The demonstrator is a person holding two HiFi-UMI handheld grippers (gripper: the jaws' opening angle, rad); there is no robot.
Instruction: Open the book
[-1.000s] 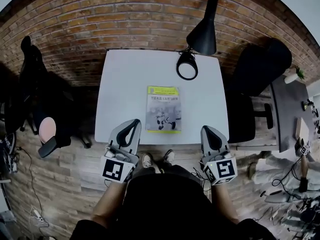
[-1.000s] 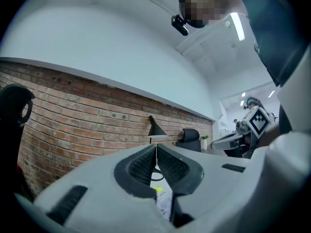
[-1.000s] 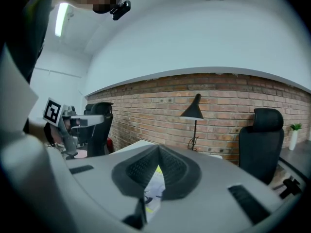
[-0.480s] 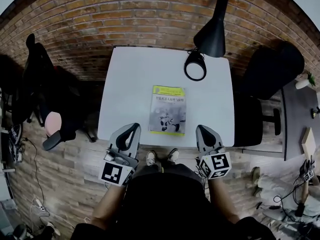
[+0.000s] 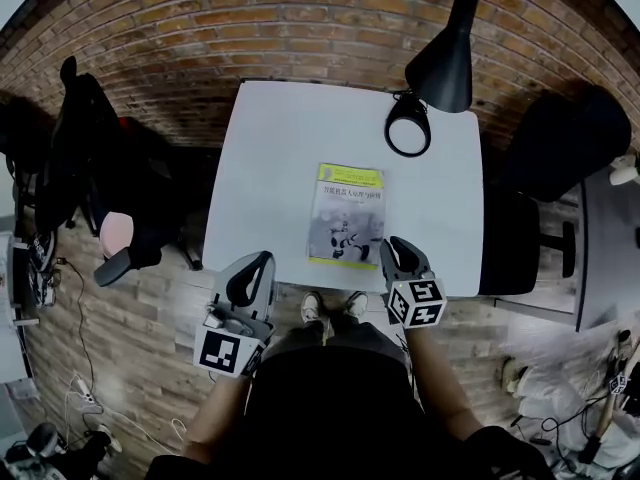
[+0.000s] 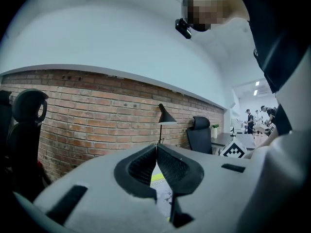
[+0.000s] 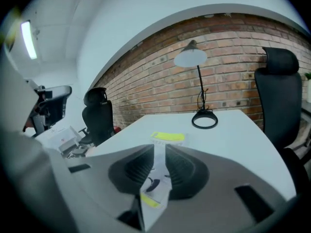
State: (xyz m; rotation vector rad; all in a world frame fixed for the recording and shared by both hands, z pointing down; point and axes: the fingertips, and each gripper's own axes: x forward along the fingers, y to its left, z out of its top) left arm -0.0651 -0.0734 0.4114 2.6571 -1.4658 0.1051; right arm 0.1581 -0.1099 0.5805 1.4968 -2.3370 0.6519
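Observation:
A closed book [image 5: 347,215] with a yellow-banded grey cover lies flat on the white table [image 5: 270,168], nearer its front edge. My right gripper [image 5: 393,247] hovers at the book's near right corner, and its jaws are opening with nothing between them. In the right gripper view the book [image 7: 167,137] shows through the narrow gap of that gripper [image 7: 160,147]. My left gripper [image 5: 261,261] hangs at the table's front edge, left of the book, apart from it. In its own view the left gripper [image 6: 156,147] has its tips together, with the book [image 6: 160,191] behind them.
A black desk lamp [image 5: 442,53] stands at the table's back right, its ring base [image 5: 408,136] just beyond the book. Black office chairs stand to the left [image 5: 75,158] and right [image 5: 560,143]. A brick wall runs behind, and my shoes [image 5: 335,306] show under the front edge.
My right gripper has dropped and swung in leftward to the book's near right corner. The left gripper has sunk slightly at the table's front edge. The book has not moved.

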